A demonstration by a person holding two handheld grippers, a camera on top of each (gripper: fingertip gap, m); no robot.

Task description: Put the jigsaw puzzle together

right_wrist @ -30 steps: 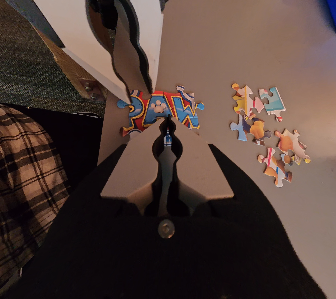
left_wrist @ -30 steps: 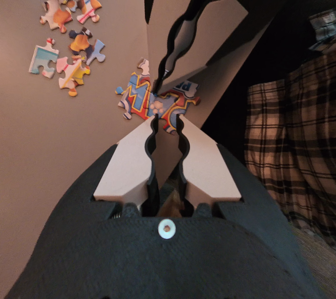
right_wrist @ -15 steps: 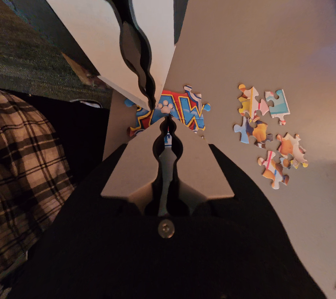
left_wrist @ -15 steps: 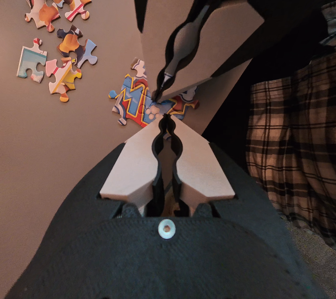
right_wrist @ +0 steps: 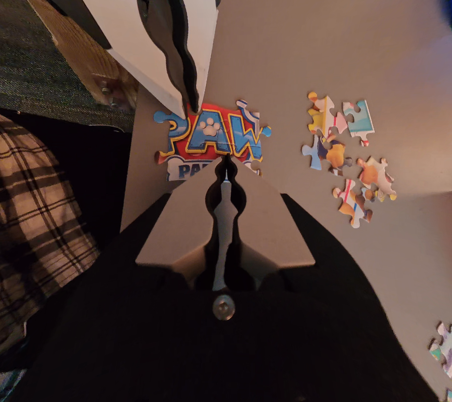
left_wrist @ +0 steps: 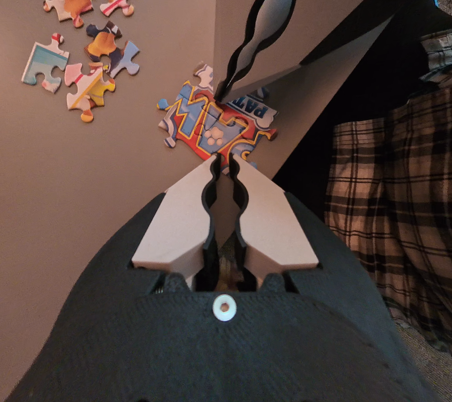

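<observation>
Two grippers meet over the joined block [left_wrist: 215, 126]: left gripper [left_wrist: 223, 158] slightly parted, empty; right gripper [right_wrist: 226, 160] nearly closed, holding nothing visible | block lies near the table [left_wrist: 73, 194] edge, several pieces locked | five loose pieces [left_wrist: 80, 38] lie well apart, unplaced; more [right_wrist: 444, 346] at the frame's edge | containers: none visible

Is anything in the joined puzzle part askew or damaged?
No damage shows. The joined block lies flat near the table corner, seams flush where visible; both grippers' tips cover its two edges.
</observation>
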